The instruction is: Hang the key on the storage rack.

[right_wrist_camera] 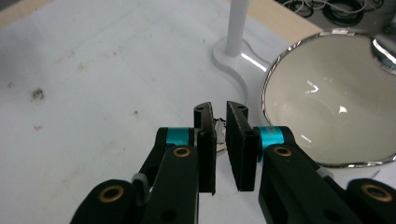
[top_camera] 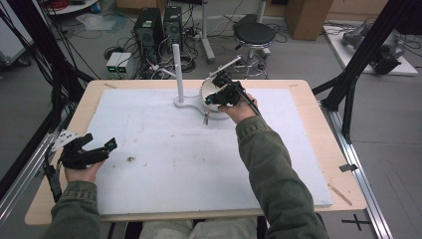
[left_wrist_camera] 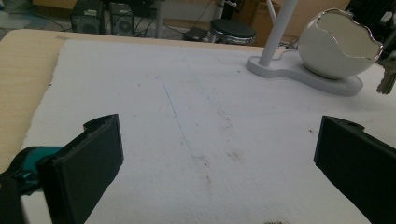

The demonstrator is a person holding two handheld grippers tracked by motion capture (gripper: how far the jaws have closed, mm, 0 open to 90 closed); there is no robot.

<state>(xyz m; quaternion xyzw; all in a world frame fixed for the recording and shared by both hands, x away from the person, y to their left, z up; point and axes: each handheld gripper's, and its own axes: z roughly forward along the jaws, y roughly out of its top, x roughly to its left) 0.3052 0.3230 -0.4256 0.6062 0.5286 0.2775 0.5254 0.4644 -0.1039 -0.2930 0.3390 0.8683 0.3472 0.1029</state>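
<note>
The right gripper [right_wrist_camera: 219, 140] sits at the lower middle of its own view with its jaws pinched nearly together on a small bunch of keys [right_wrist_camera: 219, 139], whose metal glints in the narrow gap between the pads. In the high view the right gripper [top_camera: 226, 94] hangs at upper centre, just beside the bowl, and the keys [top_camera: 205, 118] dangle below it over the white mat [top_camera: 164, 164]. To do this step well, the grip should stay firm and the hand level, so the hanging keys neither swing nor catch the rim; moving them over the opening before letting go looks the safest course.

The keys are small, silvery and dull, with one blade [left_wrist_camera: 385, 80] showing at the right edge of the left gripper view. The egg-shaped bowl [right_wrist_camera: 327, 98] is glossy white with a jagged silver rim, set on a white base beside a slim post [top_camera: 177, 74].

The left gripper [top_camera: 97, 149] rests at lower left, jaws wide, holding nothing.
</note>
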